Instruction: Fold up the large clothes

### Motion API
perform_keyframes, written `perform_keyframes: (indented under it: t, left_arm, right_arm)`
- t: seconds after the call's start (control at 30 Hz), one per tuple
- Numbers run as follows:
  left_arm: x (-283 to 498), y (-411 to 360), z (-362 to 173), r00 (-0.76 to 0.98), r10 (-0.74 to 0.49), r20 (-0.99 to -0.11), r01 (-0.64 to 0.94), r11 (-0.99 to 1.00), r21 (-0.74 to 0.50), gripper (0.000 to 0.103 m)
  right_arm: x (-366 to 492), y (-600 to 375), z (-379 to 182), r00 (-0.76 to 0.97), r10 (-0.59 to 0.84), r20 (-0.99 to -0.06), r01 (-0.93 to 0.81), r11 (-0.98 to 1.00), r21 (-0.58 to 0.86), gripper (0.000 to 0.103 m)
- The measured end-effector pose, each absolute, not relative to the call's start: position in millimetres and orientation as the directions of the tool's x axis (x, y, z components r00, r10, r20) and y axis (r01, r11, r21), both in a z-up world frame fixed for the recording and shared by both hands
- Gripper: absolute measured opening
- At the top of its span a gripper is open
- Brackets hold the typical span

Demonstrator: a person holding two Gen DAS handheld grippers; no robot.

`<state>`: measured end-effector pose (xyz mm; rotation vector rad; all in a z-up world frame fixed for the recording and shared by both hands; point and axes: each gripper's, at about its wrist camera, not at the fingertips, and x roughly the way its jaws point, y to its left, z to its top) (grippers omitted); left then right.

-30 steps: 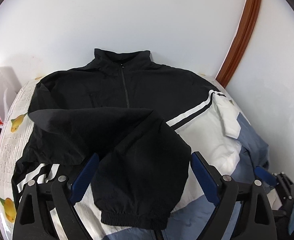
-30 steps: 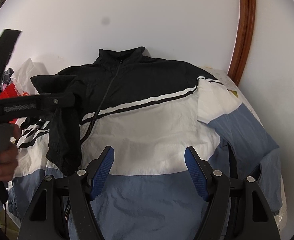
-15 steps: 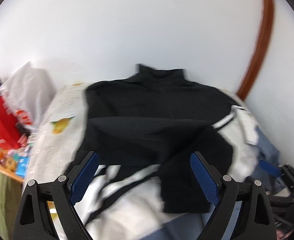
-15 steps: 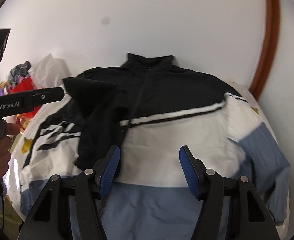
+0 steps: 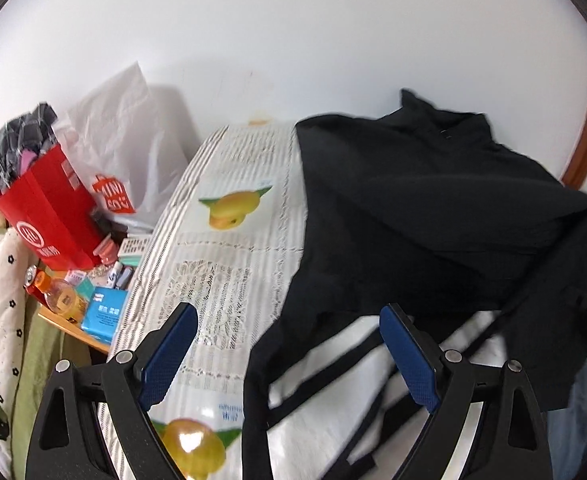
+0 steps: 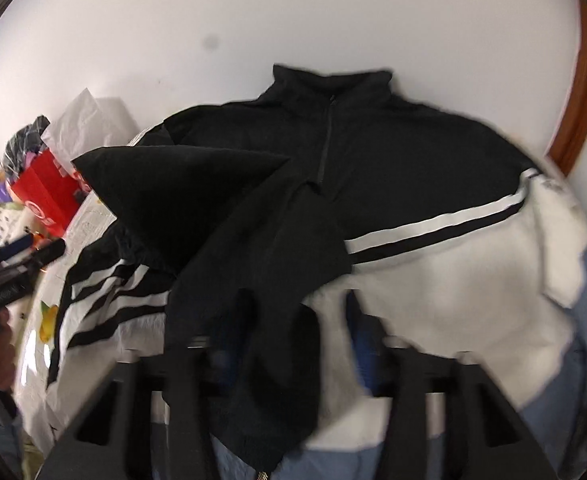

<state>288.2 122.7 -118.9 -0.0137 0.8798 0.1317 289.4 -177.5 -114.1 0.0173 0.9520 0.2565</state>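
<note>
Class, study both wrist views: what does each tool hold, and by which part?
Left tool: wide open, holding nothing. Right tool: jaws closing with the jacket's folded black sleeve between them near its cuff end; blur hides whether they grip yet.

The left gripper (image 5: 289,360) points downward, jaws wide apart and empty. The right gripper (image 6: 293,344) is blurred, its jaws closing.

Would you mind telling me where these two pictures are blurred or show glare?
Right wrist view: heavy motion blur over the closing right gripper and the jacket edges. Left wrist view: sharper, the left gripper crisp, the jacket's collar a little smeared, and glare on the tablecloth near the bottom fruit print.
</note>
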Motion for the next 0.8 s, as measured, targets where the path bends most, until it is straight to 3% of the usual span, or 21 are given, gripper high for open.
perform_keyframes:
  t: [0.03, 0.13, 0.4, 0.57, 0.63, 0.8]
  left_arm:
    - [293, 126, -124, 0.622, 0.112, -0.775, -0.134, 0.990, 0.036, 0.091]
    - [308, 131, -138, 0.602, 0.110, -0.791, -0.147, 0.989, 0.026, 0.089]
    - [333, 126, -162, 0.574, 0.128, -0.808, -0.149, 0.988, 0.051, 0.088]
    - [335, 121, -165, 0.568, 0.142, -0.810, -0.149, 0.986, 0.068, 0.088]
    - [334, 120, -164, 0.565, 0.143, -0.813, -0.150, 0.986, 0.069, 0.088]
    - [325, 116, -157, 0.559, 0.131, -0.819, -0.138, 0.988, 0.063, 0.088]
  right_arm:
    - [296, -177, -118, 0.541, 0.239, -0.806, -0.217, 0.966, 0.140, 0.010]
    - [309, -181, -120, 0.563, 0.235, -0.792, -0.223, 0.966, 0.128, 0.007]
    - [352, -235, -131, 0.581, 0.147, -0.800, -0.100, 0.989, 0.109, 0.010]
    - [352, -259, -130, 0.564, 0.093, -0.821, -0.049, 0.996, 0.079, 0.036]
    - [338, -257, -119, 0.597, 0.057, -0.801, -0.058, 0.998, 0.028, 0.052]
    - [292, -237, -99, 0.641, 0.130, -0.757, -0.201, 0.980, -0.002, 0.068]
